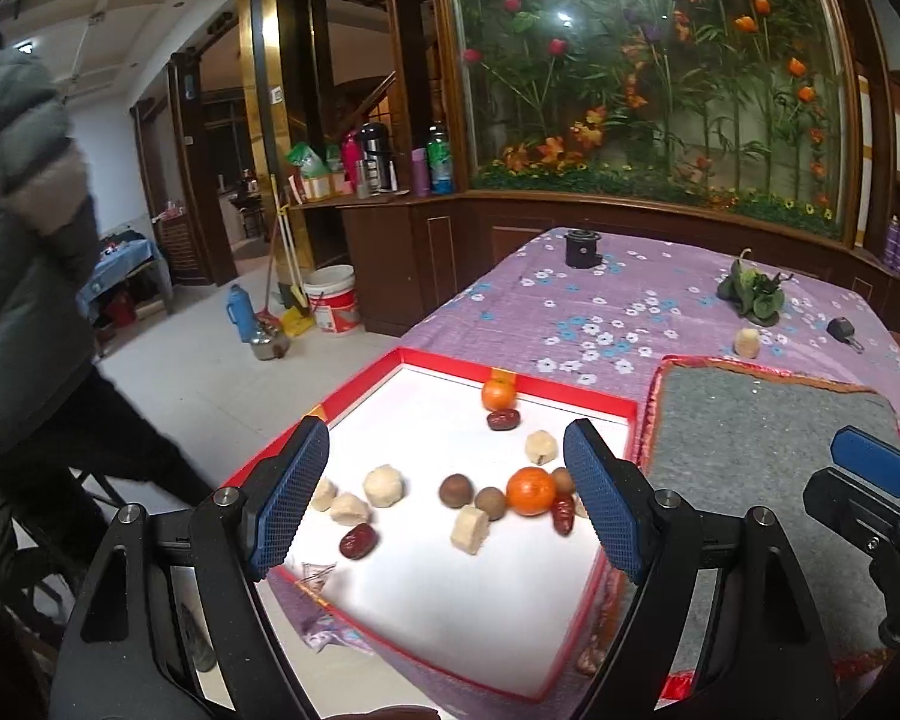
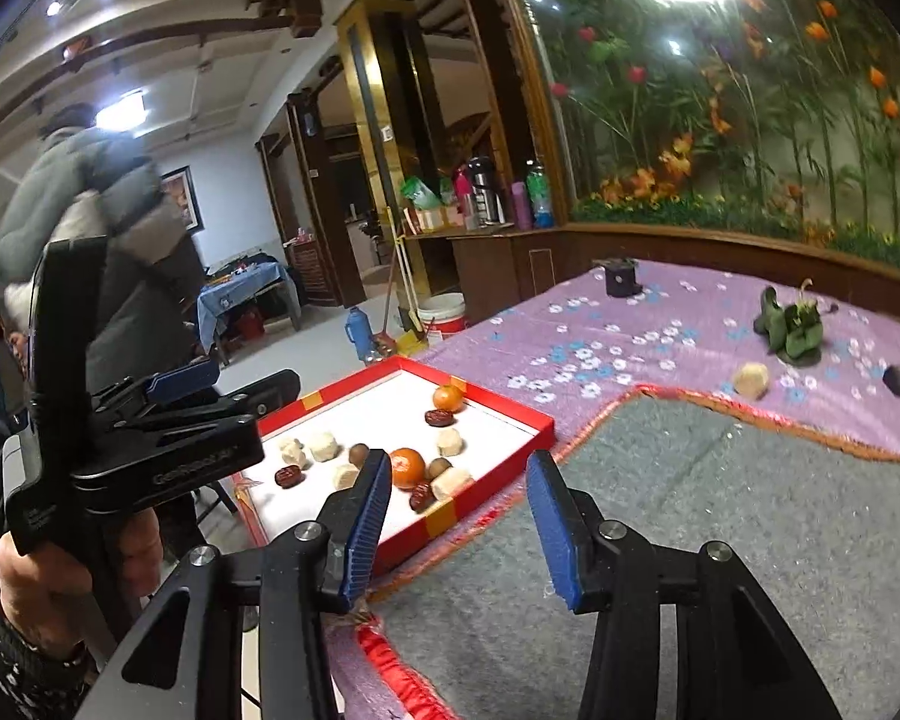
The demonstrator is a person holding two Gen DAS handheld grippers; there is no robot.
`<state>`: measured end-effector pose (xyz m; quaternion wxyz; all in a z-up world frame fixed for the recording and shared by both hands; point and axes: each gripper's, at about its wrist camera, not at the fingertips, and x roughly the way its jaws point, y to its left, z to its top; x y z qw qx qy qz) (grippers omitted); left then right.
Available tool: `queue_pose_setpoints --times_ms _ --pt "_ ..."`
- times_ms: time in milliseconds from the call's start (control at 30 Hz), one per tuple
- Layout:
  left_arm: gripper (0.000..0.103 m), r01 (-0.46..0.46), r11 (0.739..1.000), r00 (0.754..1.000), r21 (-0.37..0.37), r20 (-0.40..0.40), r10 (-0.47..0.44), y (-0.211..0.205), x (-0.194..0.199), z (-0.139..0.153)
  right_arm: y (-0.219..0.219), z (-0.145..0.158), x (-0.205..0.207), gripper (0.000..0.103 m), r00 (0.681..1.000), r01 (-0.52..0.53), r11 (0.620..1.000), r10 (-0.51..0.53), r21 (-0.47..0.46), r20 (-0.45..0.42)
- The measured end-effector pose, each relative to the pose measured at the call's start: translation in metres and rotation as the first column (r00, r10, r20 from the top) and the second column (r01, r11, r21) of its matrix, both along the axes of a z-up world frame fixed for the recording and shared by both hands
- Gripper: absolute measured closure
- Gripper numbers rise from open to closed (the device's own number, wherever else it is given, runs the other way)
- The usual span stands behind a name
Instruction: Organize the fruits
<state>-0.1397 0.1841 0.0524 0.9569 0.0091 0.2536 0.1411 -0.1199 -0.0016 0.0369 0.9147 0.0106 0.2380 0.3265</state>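
On the purple floral desk, left to right: red tray, grey mat, then one pale fruit loose on the cloth, well apart from the rest. Green leafy bundle beyond it.

Tray holds the sorted lot: two oranges, far one at the back wall, near one mid-tray; dark red dates; brown round fruits; pale lumps.

Left tool hangs over the tray, jaws wide, released, nothing between them. Right tool over the tray–mat border, jaws part open, empty.

Judgement: one fruit left to fetch, likely the right tool's job.

Risks:
- Stray fruit looks round; a skewed pinch could roll it across the cloth, toward the desk edge.
- Tray contents crowded near the middle; a drop there could knock the near orange or dates.
- Two tools close together; they may collide over the tray.
- Person passing at left, no present hazard.
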Motion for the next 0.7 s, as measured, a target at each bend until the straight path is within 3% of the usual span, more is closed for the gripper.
queue_pose_setpoints --times_ms 700 --pt "0.022 -0.016 1.000 1.000 -0.002 -0.008 0.016 0.009 -0.007 -0.004 0.021 0.002 -0.002 0.058 0.999 -0.032 0.999 0.032 -0.015 0.011"
